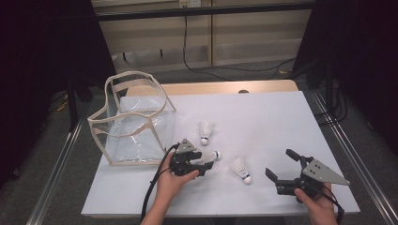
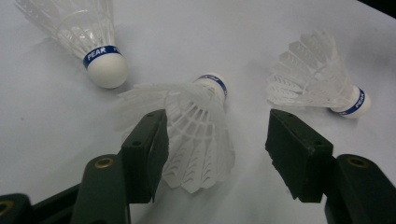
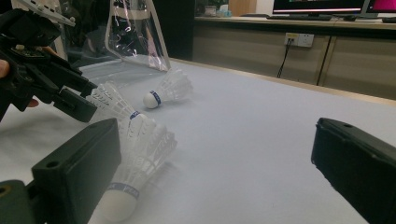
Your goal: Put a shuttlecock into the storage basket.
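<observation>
From the high view, a clear bag with cream trim (image 1: pixel 133 119) stands at the table's (image 1: pixel 263 117) rear left corner, and three shuttlecocks lie on the white top: a far shuttlecock (image 1: pixel 205 132) just right of the bag, a middle shuttlecock (image 1: pixel 209 155) and a near shuttlecock (image 1: pixel 241 169), with wide bare surface to the right and behind them. The left gripper (image 1: pixel 202 165) sits at the middle shuttlecock's feather end; the right gripper (image 1: pixel 279 165) rests near the front right edge, jaws spread, just apart from the near shuttlecock. In the left gripper view, the jaws stand released around the middle shuttlecock's (image 2: pixel 196 128) skirt, one jaw touching the feathers, the other apart. In the right gripper view, its jaws gape wide, the near shuttlecock (image 3: pixel 135 163) beside the left-hand jaw.
</observation>
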A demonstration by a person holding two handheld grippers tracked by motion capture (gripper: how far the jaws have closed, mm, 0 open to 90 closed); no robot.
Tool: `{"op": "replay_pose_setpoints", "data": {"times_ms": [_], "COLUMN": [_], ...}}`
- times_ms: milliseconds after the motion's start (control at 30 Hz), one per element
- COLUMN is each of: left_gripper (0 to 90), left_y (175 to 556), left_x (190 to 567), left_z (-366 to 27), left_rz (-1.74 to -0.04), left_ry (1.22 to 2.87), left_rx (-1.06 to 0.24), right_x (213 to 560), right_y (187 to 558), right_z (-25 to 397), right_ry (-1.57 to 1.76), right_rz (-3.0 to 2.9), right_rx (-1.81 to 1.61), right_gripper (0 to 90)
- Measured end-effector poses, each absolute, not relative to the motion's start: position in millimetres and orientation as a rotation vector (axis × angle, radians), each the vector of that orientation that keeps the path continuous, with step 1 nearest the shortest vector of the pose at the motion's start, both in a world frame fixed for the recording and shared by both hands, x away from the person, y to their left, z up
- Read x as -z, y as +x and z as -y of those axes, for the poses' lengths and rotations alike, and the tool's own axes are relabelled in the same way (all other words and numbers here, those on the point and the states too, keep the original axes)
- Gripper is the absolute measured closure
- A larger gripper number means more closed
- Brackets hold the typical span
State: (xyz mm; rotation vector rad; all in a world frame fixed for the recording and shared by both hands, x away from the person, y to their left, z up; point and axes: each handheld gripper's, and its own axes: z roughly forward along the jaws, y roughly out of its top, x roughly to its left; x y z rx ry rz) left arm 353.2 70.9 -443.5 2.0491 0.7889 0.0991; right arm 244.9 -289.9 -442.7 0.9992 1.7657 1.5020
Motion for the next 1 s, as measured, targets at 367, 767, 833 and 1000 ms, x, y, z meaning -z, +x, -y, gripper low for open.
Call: {"op": "replay_pose_setpoints", "data": {"times_ms": [367,767,833,1000], "left_gripper": [48.6,54.0,55.0,57.4], "left_y": [358.1,361.3,361.7,361.9], "left_x": [446.0,448.2,448.2,449.5], "left_z": [-69.7,-62.8,-62.4,-61.5], "left_rz": [-0.807,-0.818,-0.817,-0.818], "left_ry": [2.034,2.046,2.057,2.061], "left_rx": [-0.049,-0.041,-0.034,-0.042], "right_x": [442.7,442.8,442.8,442.8], "right_y": [244.8,244.8,244.8,244.9], "right_z": [289.8,289.6,289.8,289.8], "right_ry": [1.000,1.000,1.000,1.000], "right_rz": [-1.765,-1.766,-1.766,-1.766], "right_rx": [-1.502,-1.504,-1.505,-1.504], "right_gripper": [1.1,1.2,1.2,1.2]}}
